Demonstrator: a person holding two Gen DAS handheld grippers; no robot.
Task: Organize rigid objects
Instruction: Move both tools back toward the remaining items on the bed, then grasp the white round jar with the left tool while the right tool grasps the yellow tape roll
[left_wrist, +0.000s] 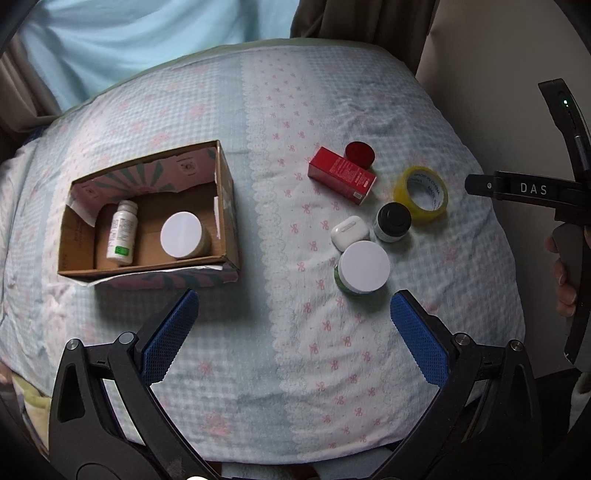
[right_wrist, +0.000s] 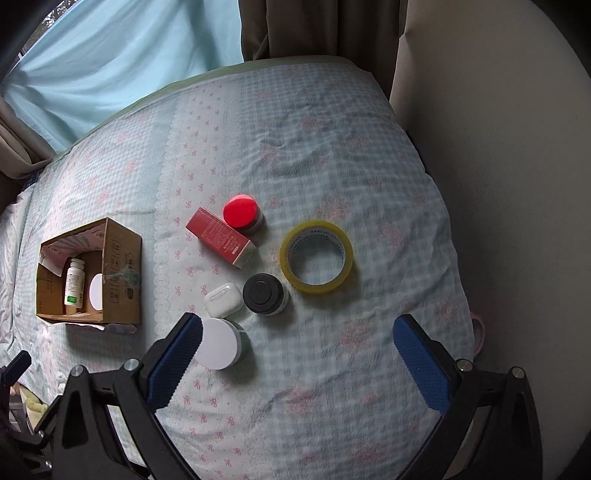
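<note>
An open cardboard box (left_wrist: 225, 206) (right_wrist: 122, 273) sits on the bed and holds a white pill bottle (left_wrist: 122, 232) (right_wrist: 74, 282) and a white-lidded jar (left_wrist: 183, 236). To its right lie a red carton (left_wrist: 341, 174) (right_wrist: 221, 236), a red-lidded jar (left_wrist: 360, 153) (right_wrist: 242, 214), a yellow tape roll (left_wrist: 421, 194) (right_wrist: 316, 256), a black-lidded jar (left_wrist: 393, 221) (right_wrist: 264, 293), a white earbud case (left_wrist: 349, 230) (right_wrist: 223, 304) and a white-lidded green jar (left_wrist: 364, 267) (right_wrist: 219, 343). My left gripper (left_wrist: 293, 332) is open and empty above the bedspread. My right gripper (right_wrist: 299, 354) is open and empty, near the green jar.
A checked bedspread with pink bows (left_wrist: 295, 387) (right_wrist: 332, 166) covers the bed. A light blue curtain (right_wrist: 110, 62) and a brown curtain (right_wrist: 314, 26) hang behind. A pale wall (right_wrist: 498, 184) borders the right edge. The right gripper's black frame (left_wrist: 532, 190) shows at the left view's right side.
</note>
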